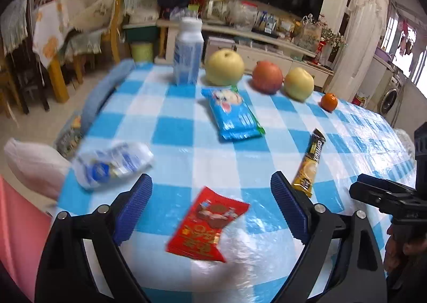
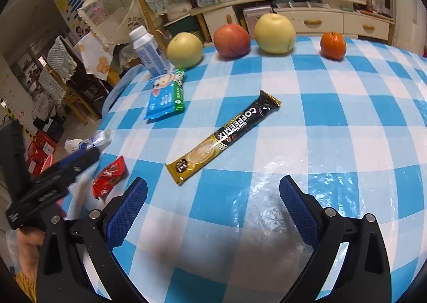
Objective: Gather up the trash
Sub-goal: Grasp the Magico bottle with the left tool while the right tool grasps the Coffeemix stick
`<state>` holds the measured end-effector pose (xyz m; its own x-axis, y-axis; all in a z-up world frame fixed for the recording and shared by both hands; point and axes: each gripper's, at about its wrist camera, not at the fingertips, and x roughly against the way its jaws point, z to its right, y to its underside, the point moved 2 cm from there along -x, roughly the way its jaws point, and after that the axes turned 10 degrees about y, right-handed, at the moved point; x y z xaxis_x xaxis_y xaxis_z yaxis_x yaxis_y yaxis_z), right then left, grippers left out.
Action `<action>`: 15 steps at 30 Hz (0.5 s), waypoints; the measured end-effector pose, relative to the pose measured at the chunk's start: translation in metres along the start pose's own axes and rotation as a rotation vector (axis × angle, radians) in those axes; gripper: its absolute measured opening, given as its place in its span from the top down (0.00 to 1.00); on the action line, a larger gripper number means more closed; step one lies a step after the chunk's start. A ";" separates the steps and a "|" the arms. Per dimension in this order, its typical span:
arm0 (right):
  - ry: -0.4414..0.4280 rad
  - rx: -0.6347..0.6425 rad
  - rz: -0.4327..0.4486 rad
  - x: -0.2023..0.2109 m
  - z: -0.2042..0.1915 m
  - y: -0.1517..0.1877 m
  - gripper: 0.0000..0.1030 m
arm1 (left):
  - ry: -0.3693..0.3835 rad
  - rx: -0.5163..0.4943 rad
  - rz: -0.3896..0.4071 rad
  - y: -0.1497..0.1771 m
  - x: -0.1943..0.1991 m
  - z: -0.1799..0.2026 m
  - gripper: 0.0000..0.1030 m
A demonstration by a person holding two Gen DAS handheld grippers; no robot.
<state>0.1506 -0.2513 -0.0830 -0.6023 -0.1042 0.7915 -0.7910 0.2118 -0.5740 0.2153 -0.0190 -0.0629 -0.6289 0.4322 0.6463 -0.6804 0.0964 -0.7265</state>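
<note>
Here, both hand-held grippers (image 1: 210, 193) (image 2: 213, 196) apart and empty over open checked tablecloth (image 2: 333, 143), red wrapper (image 1: 208, 225) near its edge.

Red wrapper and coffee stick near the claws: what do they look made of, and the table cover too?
Red wrapper: thin glossy plastic film, by its look; creased, one edge lifted. Coffee stick: shiny printed sachet, likely foil-lined laminate, given the metallic gold sheen and crimped ends. Table cover: blue-and-white checked cloth or print under what seems a clear plastic sheet, since it shows wrinkles and bright glare.
</note>
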 end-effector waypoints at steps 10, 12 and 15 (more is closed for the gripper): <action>-0.025 -0.092 -0.020 -0.020 0.007 -0.012 0.05 | -0.245 -0.156 -0.019 -0.010 0.007 -0.049 0.12; -0.026 -0.101 -0.019 -0.023 0.007 -0.013 0.06 | -0.229 -0.150 -0.028 -0.014 0.003 -0.060 0.12; -0.016 -0.096 -0.017 -0.028 0.006 -0.016 0.20 | -0.187 -0.098 -0.067 -0.016 -0.012 -0.074 0.12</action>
<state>0.1795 -0.2582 -0.0967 -0.5908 -0.1244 0.7971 -0.7879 0.3014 -0.5370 0.2614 0.0404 -0.0756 -0.6483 0.2488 0.7196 -0.6893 0.2096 -0.6935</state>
